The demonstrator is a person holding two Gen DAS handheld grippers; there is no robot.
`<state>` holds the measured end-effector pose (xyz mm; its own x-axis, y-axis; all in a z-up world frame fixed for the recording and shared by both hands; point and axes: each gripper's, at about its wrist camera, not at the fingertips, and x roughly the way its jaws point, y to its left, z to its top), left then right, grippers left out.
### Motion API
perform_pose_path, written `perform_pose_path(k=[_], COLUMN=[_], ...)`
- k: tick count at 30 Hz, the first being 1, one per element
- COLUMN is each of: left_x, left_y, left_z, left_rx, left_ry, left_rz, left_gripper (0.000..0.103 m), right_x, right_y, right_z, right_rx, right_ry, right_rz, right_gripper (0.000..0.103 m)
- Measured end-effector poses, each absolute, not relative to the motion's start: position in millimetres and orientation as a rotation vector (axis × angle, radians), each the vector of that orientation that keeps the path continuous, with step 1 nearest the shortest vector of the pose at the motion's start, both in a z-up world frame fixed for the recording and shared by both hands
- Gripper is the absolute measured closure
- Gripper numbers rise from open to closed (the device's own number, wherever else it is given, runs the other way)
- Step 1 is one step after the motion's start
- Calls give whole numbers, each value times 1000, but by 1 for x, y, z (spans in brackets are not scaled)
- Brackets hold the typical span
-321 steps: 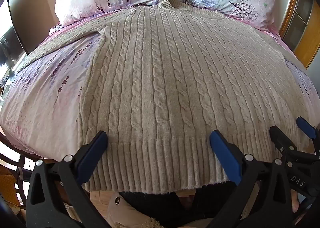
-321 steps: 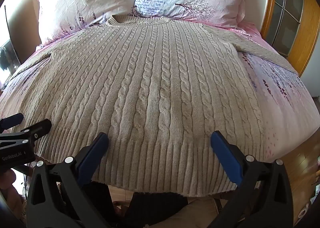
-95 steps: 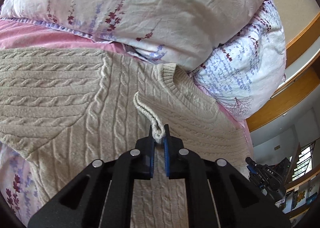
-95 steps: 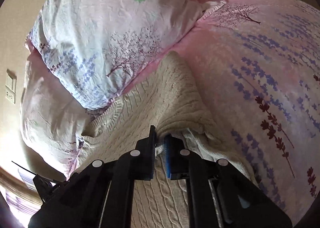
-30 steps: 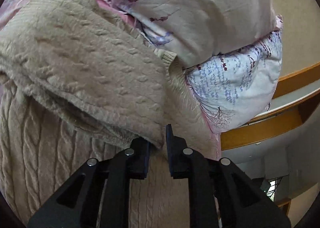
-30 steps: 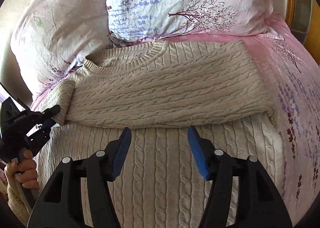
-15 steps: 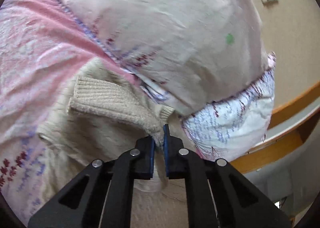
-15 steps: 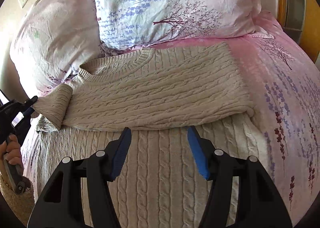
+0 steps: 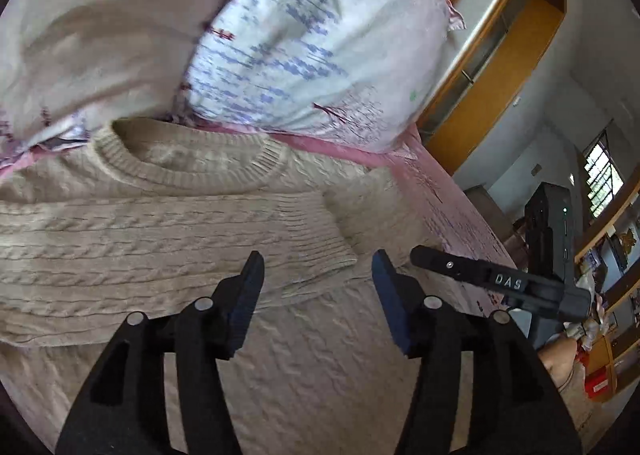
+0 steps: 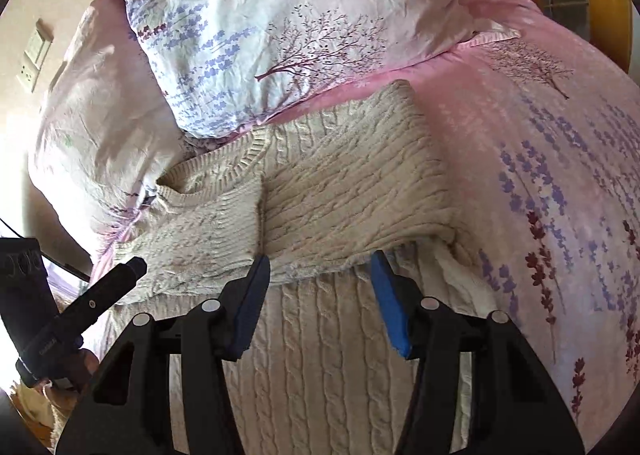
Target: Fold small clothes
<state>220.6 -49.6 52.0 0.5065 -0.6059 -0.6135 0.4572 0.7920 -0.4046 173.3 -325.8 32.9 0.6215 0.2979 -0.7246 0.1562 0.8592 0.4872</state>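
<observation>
A beige cable-knit sweater (image 9: 280, 355) lies front up on the bed, collar (image 9: 192, 171) toward the pillows. Both sleeves are folded across the chest. The left sleeve's ribbed cuff (image 9: 316, 231) rests flat just ahead of my left gripper (image 9: 317, 259), whose jaws are opening with nothing between them. In the right wrist view the folded right sleeve (image 10: 352, 191) meets the left sleeve (image 10: 208, 227) mid-chest. My right gripper (image 10: 320, 259) hovers at the folded sleeve's lower edge, jaws closing but not pressing on it. One finger (image 9: 452, 266) of the right gripper shows beside the left one.
Two floral pillows (image 10: 280, 15) press against the sweater's collar. Pink flowered bedsheet (image 10: 560, 135) spreads to the right. A wooden headboard and cabinet (image 9: 500, 55) stand beyond the bed. A person's hand (image 10: 80, 367) holds the left gripper's handle at the left edge.
The left gripper let go of the left sleeve cuff, which now lies flat across the chest, then drew back and rolled. The right gripper moved closer to the folded right sleeve and narrowed.
</observation>
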Motion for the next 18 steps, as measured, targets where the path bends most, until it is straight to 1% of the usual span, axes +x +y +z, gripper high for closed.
perform_pose_path(k=[2, 4, 10, 12, 16, 17, 18], left_x=[213, 204, 174, 164, 158, 158, 157], left_y=[-14, 27, 125, 143, 150, 148, 145], left_z=[57, 58, 33, 24, 12, 9, 8], left_rx=[-186, -164, -154, -165, -170, -167, -166], left_ry=[784, 766, 866, 896, 926, 932, 936], left_rz=[-547, -410, -146, -114, -114, -121, -134], left_gripper=[46, 46, 48, 48, 48, 48, 48], right_x=[185, 200, 225, 228, 228, 228, 229], right_y=[-323, -313, -284, -278, -277, -276, -275], right_z=[32, 29, 16, 11, 8, 8, 8], right_rx=[593, 590, 570, 556, 554, 554, 547], right_ry=[923, 949, 1011, 1019, 1009, 1009, 1006], right_rz=[154, 189, 253, 247, 221, 226, 234], right_gripper=[57, 64, 71, 73, 85, 86, 91])
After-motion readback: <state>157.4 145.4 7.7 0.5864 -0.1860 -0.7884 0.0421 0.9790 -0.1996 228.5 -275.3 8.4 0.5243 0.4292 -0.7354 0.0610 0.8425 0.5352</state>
